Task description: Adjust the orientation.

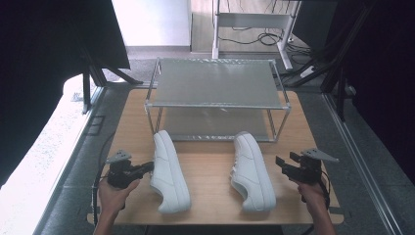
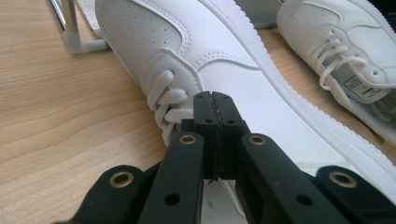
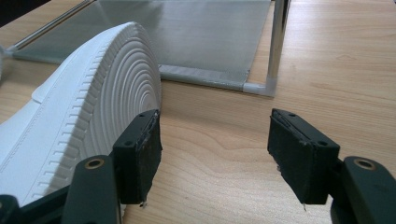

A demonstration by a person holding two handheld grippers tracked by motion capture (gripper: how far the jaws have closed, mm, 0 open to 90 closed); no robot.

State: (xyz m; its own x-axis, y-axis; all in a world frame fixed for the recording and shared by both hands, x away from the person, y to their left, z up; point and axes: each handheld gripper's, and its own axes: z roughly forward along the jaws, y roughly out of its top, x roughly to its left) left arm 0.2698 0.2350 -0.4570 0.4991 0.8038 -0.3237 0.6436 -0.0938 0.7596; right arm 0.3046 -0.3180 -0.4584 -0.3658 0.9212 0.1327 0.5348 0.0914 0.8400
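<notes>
Two white sneakers lie on their sides on the wooden table (image 1: 210, 161), the left shoe (image 1: 169, 171) and the right shoe (image 1: 252, 171). My left gripper (image 1: 148, 168) rests against the left shoe's lace side. In the left gripper view its jaws are pressed together, and the left gripper (image 2: 212, 100) is shut just in front of the laces (image 2: 166, 100), with nothing seen between the pads. My right gripper (image 1: 281, 165) is just right of the right shoe. In the right gripper view the right gripper (image 3: 219, 149) stands open over bare wood, and the shoe's ribbed sole (image 3: 93, 116) is beside its left pad.
A two-tier metal shoe rack (image 1: 215, 93) stands at the back of the table, just behind the shoes' toes. Its lower shelf (image 3: 201, 32) and a corner post (image 3: 278, 42) are ahead of the right gripper. The table's front edge runs close behind both hands.
</notes>
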